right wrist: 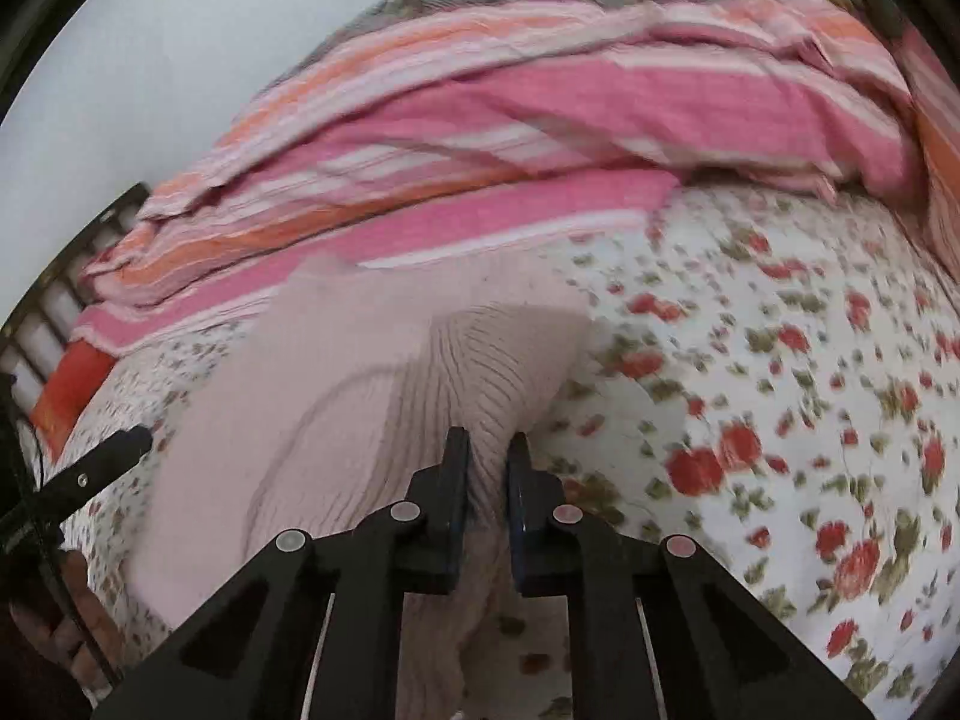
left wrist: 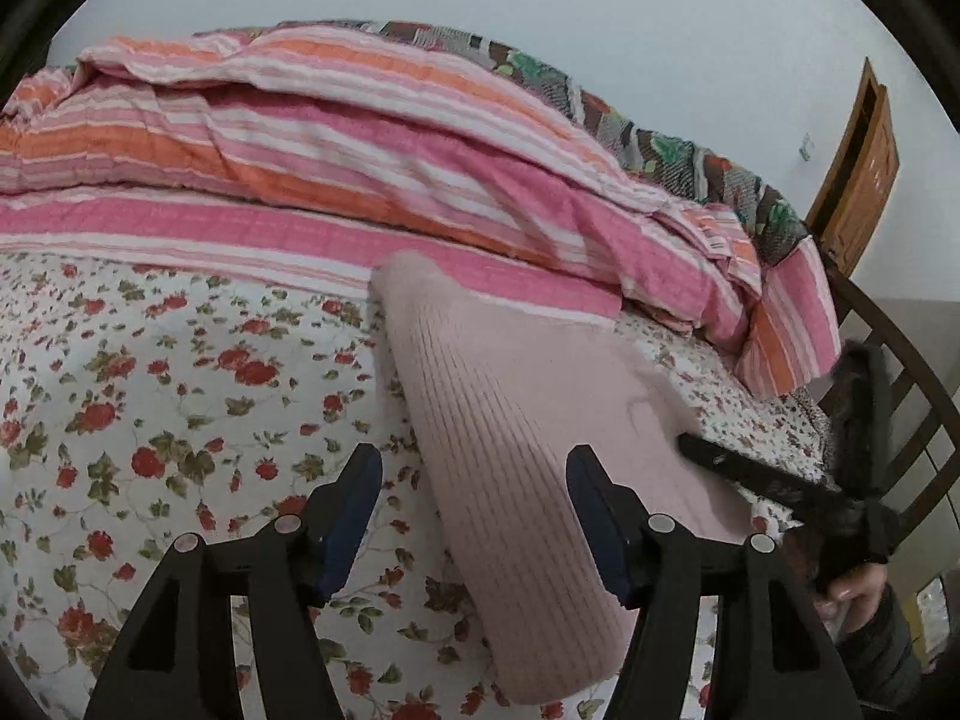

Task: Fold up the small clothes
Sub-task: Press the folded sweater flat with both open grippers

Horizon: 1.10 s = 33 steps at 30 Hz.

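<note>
A pale pink ribbed knit garment (left wrist: 510, 372) lies on the flower-print bed sheet (left wrist: 150, 420), with a long folded edge running toward the camera. My left gripper (left wrist: 474, 456) hovers over that edge with its jaws wide apart and nothing pressed between them. In the right wrist view the same garment (right wrist: 336, 372) is bunched into a raised ridge, and my right gripper (right wrist: 488, 441) is shut on that ridge. The right gripper's finger (left wrist: 720, 462) shows at the garment's right side, and the left gripper's finger (right wrist: 114, 450) shows at the far left.
A pink, orange and white striped quilt (left wrist: 360, 150) is heaped along the far side of the bed, over a dark patterned blanket (left wrist: 672, 156). A dark wooden bed rail (left wrist: 900, 360) and a brown door (left wrist: 858, 180) stand at the right. A hand (left wrist: 858, 588) holds the right gripper.
</note>
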Motion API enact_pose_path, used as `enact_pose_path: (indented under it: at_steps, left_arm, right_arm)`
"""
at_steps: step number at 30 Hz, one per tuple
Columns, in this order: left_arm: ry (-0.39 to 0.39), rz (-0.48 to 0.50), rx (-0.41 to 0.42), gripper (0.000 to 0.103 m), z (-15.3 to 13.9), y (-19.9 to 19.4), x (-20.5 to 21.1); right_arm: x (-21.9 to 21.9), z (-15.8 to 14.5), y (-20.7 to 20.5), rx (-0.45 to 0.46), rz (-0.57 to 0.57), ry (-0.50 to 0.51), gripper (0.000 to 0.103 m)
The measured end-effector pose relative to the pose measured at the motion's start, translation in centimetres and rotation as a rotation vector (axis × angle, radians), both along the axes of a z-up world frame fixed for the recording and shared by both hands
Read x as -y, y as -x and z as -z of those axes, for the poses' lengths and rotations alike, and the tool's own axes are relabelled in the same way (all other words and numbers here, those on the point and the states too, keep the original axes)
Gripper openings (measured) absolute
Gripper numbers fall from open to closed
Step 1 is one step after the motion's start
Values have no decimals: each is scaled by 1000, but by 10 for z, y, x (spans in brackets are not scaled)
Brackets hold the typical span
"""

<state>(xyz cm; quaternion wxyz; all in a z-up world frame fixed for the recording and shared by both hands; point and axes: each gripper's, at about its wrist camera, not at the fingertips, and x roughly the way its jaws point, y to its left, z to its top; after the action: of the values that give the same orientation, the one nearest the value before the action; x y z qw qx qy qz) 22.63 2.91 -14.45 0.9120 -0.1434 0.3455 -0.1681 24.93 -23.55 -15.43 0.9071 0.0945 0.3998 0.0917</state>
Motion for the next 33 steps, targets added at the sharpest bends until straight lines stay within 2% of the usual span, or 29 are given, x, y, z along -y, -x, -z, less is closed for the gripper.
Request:
enact_pose_path:
  at_steps: [1,3,4,7,9,10,12,14,18,21,22,24,27,29,33]
  left_arm:
    - [6,4,-4,62,1,-1,0]
    - [12,1,-15,62,4,-4,-1]
    - [16,-9,-27,62,7,-6,-3]
    - [120,-28,-117,62,17,-18,-13]
    - [199,-35,-178,62,22,-30,-21]
    - [195,-44,-188,62,23,-39,-23]
    - [168,-65,-194,62,25,-54,-23]
    - [185,-53,-224,62,31,-74,-24]
    - [276,-9,-302,58,44,-117,-25]
    - [280,-19,-348,47,53,-148,-20]
    - [302,-25,-360,41,56,-157,-21]
    - [322,-37,-356,32,56,-169,-22]
    - [269,-71,-302,30,48,-182,-21]
    - [190,-85,-262,31,40,-182,-15]
    - [-48,-91,-90,29,6,-163,13]
  right_arm:
    - [-2,-8,1,5,-2,20,24]
    - [-2,-27,7,69,8,17,29]
    - [-6,-39,13,129,7,4,30]
    - [-25,-45,19,186,-94,-16,42]
    - [-38,-30,16,159,-130,51,42]
    - [-43,-17,13,120,-128,91,42]
    - [-43,1,11,73,-99,107,42]
    - [-41,0,15,85,-91,96,42]
    - [-38,-3,13,81,-106,85,42]
    - [-37,1,16,84,-109,92,42]
    - [-38,1,17,84,-110,100,42]
    - [-39,2,16,79,-109,111,42]
    - [-39,3,15,76,-110,116,42]
    - [-38,3,13,70,-111,110,42]
    - [-29,-7,13,89,-131,62,42]
